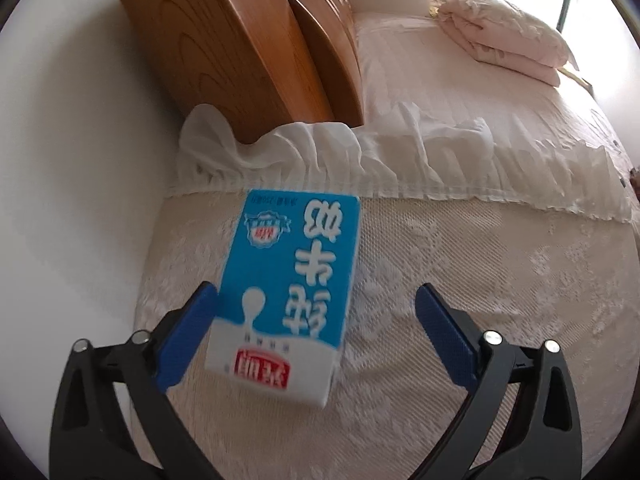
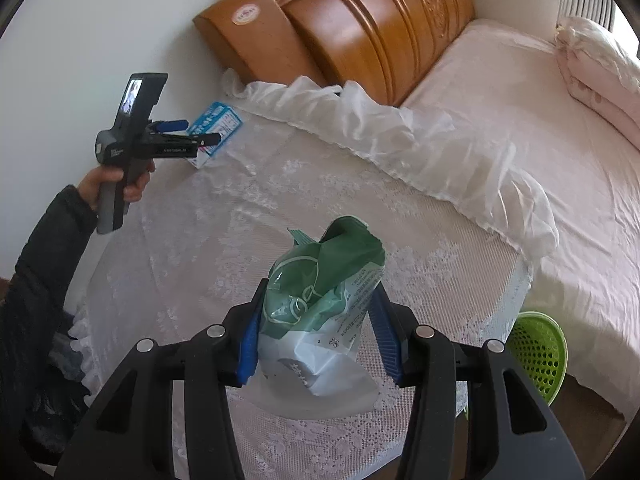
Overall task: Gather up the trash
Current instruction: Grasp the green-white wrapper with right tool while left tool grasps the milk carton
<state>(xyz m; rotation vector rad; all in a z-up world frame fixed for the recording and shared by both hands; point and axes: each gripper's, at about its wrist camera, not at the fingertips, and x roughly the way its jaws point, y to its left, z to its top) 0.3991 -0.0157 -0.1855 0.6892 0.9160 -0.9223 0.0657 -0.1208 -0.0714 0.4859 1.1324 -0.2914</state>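
- Trash is seen in two pieces: a blue and white milk carton (image 1: 284,300) and a crumpled green and white snack bag (image 2: 320,312)
- Milk carton is lying flat on the lace tablecloth (image 1: 440,320), near the table's far edge and the white wall; its printed face is turned up and its lettering appears upside down in the left wrist view
- Left gripper (image 1: 316,312) is spread wide, with the carton's near end lying between the two blue pads (image 1: 444,340); the left pad is seen at the carton's edge, though contact cannot be told, while the right pad is held well apart from it, so nothing is gripped
- From the right wrist view, the left gripper (image 2: 196,136) is shown held in the person's hand (image 2: 116,184), pointed at the carton (image 2: 216,128)
- Snack bag is pinched between the blue pads (image 2: 248,344) of the right gripper (image 2: 316,344), which is closed onto the bag's sides, with the torn green top standing up above the jaws
- Whether the bag's bottom is resting on the cloth or is raised off it cannot be told
- A green mesh basket (image 2: 540,352) is seen on the floor, between the table's right edge and the bed (image 2: 520,120)
- A wooden headboard (image 2: 380,12) is seen behind the table, and a folded pink quilt (image 1: 504,32) is laid on the bed
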